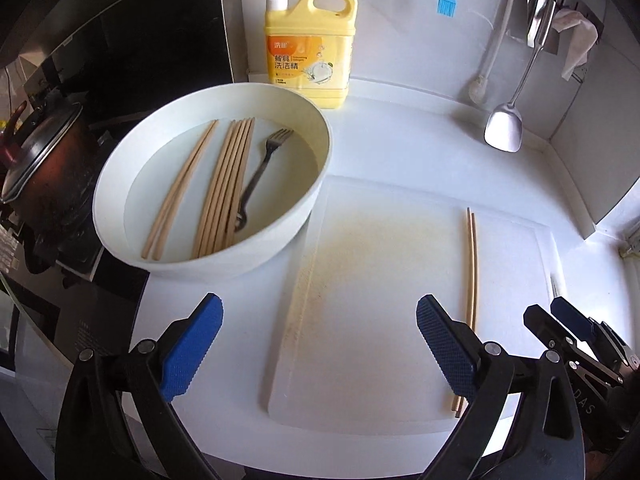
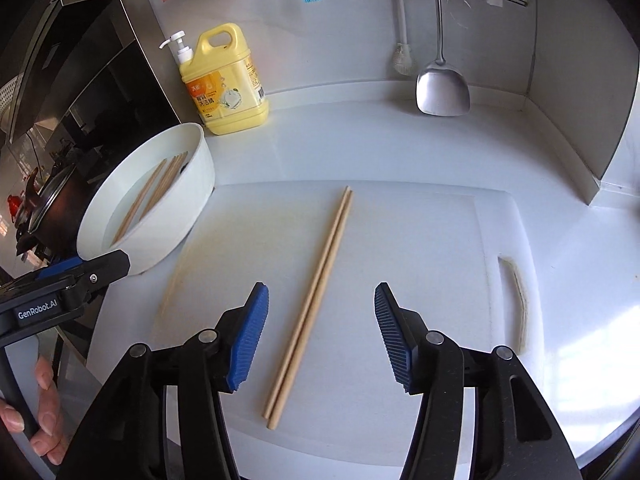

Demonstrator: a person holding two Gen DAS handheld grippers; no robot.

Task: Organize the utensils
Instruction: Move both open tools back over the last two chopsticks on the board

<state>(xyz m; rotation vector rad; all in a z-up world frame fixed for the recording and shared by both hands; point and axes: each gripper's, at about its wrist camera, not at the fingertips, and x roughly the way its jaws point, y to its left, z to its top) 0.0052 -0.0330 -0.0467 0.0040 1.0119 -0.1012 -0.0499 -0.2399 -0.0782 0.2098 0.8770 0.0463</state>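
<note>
A white basin (image 1: 280, 236) holds water, several wooden chopsticks (image 1: 224, 188) and a dark metal fork (image 1: 260, 168). My left gripper (image 1: 320, 320) stands wide open and empty over the near left part of the white cutting board (image 1: 380, 320), short of the basin. A pair of chopsticks (image 2: 316, 300) lies side by side on the board (image 2: 420, 240). My right gripper (image 2: 320, 308) hangs open above their near half. Its blue pads (image 2: 248, 336) stand apart on either side of the pair and do not touch it. The basin (image 2: 176, 224) shows at the left of the right wrist view.
A yellow dish-soap jug (image 1: 310, 48) stands behind the basin by the wall. A steel spatula (image 1: 508, 120), a white brush (image 1: 480, 88) and a blue silicone brush (image 1: 447, 3) hang on the back wall. A dark pot (image 1: 44, 172) sits on the stove at the left. A hand (image 2: 44, 412) grips the left tool.
</note>
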